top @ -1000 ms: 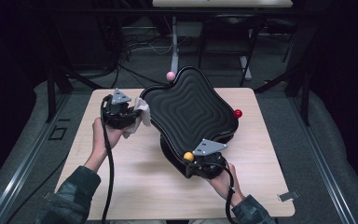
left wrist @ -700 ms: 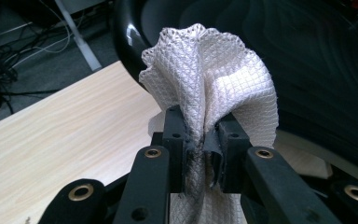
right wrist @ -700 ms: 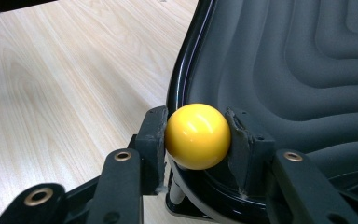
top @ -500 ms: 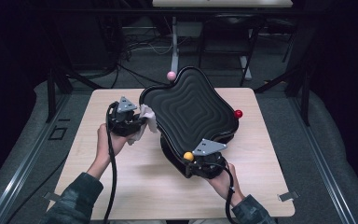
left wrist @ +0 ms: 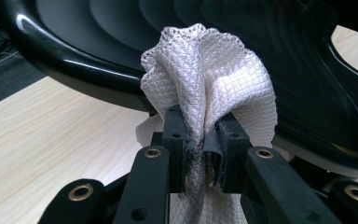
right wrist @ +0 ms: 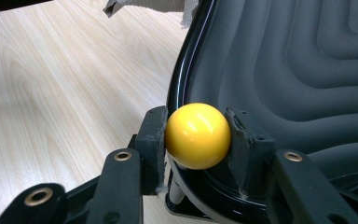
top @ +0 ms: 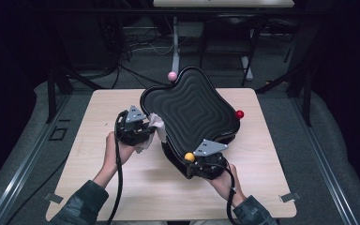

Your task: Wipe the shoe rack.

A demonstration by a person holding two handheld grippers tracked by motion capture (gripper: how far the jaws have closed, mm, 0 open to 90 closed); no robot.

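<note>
We hold the white cloth [left wrist: 209, 88] pinched between the closed jaws of our left gripper [top: 138, 132], bunched into a fan that stands up past the fingertips; in the left gripper view its top edge lies against the glossy black rim of the tray [top: 187, 108], just under the lip, though we cannot tell how firmly it presses. The tray is a wavy black dish with a ribbed grey inside, tilted up off the wooden table [top: 98, 117] with its face toward us; our right gripper [top: 201, 161] is clamped on the yellow ball [right wrist: 198, 135] at its near corner and props it there; a pink ball [top: 172, 76] and a red ball [top: 239, 114] mark the far and right corners. What matters for the coming stroke, we judge: the tray lies ahead and to the right of the cloth, and its left rim runs away from us toward the pink ball; so the left hand, the nearer one, should follow that edge, while the right keeps the tilt.
</note>
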